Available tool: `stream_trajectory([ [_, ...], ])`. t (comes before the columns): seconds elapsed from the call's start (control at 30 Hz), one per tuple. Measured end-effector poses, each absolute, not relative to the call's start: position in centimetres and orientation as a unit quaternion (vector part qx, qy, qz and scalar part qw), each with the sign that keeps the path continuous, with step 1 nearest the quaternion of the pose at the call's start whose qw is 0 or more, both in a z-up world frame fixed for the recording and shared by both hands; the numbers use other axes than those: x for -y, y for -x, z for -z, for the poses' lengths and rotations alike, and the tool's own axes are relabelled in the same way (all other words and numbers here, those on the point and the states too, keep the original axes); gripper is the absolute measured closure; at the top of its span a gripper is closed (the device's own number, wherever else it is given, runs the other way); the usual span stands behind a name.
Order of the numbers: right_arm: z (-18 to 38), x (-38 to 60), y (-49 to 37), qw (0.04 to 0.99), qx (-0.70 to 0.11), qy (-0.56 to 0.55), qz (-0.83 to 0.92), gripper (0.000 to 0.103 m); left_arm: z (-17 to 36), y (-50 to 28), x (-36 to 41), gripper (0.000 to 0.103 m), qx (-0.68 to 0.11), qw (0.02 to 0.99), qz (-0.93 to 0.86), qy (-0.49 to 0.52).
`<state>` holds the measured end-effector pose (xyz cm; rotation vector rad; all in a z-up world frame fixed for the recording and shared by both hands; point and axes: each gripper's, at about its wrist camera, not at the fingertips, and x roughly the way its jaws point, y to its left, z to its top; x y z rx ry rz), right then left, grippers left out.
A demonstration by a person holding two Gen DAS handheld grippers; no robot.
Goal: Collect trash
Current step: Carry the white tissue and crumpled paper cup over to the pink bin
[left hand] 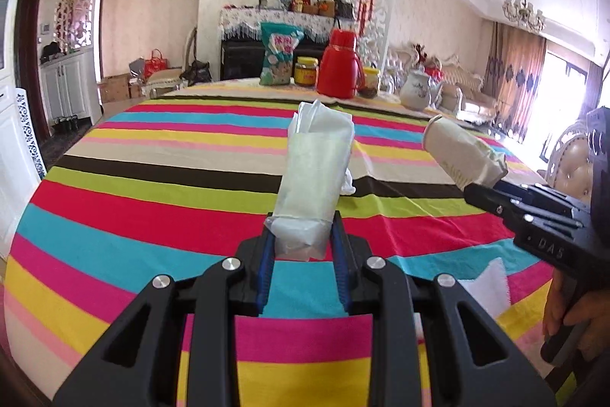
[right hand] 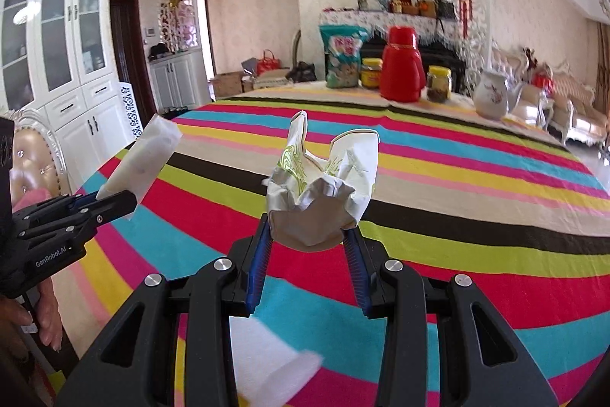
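Note:
My left gripper [left hand: 303, 229] is shut on a flattened white paper cup [left hand: 314, 174] with tissue sticking out of its top, held upright above the striped tablecloth [left hand: 152, 201]. My right gripper [right hand: 309, 233] is shut on a crumpled paper cup with green print [right hand: 324, 189]. Each view also shows the other hand: the right gripper [left hand: 476, 193] with its crumpled cup [left hand: 459, 151] at the right, the left gripper [right hand: 118, 203] with its white cup [right hand: 146, 155] at the left. A white tissue [right hand: 267, 361] lies on the cloth near the front edge. A small white wad [left hand: 349, 184] lies behind the left cup.
At the table's far edge stand a snack bag [left hand: 280, 54], a yellow-lidded jar [left hand: 306, 71], a red thermos [left hand: 340, 63], a second jar [right hand: 438, 82] and a white pitcher [left hand: 417, 90]. Padded chairs [left hand: 572, 163] flank the table. A person's hand [left hand: 572, 319] grips the right handle.

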<state>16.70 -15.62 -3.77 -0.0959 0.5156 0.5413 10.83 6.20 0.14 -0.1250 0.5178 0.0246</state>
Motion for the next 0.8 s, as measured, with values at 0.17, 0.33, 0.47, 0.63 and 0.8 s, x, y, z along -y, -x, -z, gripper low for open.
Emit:
stream_trajectory([
  [0.17,3.0,14.2,-14.1,0.934,-0.215,0.063,-0.279,0.066,-1.0,-8.2,-6.7,0.076,-0.228,0.970,-0.024,0.082],
  [0.33,2.0,12.5,-11.7,0.935,-0.181,0.076,-0.295,0.066,-1.5,-5.5,-7.3,0.076,-0.201,0.975,-0.041,0.081],
  [0.47,1.6,11.4,-10.8,0.933,-0.170,0.079,-0.308,0.066,-1.8,-3.7,-7.7,0.076,-0.183,0.979,-0.053,0.072],
  [0.63,1.4,9.7,-10.1,0.928,-0.168,0.077,-0.325,0.066,-2.2,-1.7,-8.0,0.076,-0.169,0.982,-0.065,0.060],
  [0.8,1.1,8.2,-9.9,0.923,-0.166,0.076,-0.338,0.066,-2.5,0.9,-9.2,0.076,-0.162,0.981,-0.079,0.065],
])
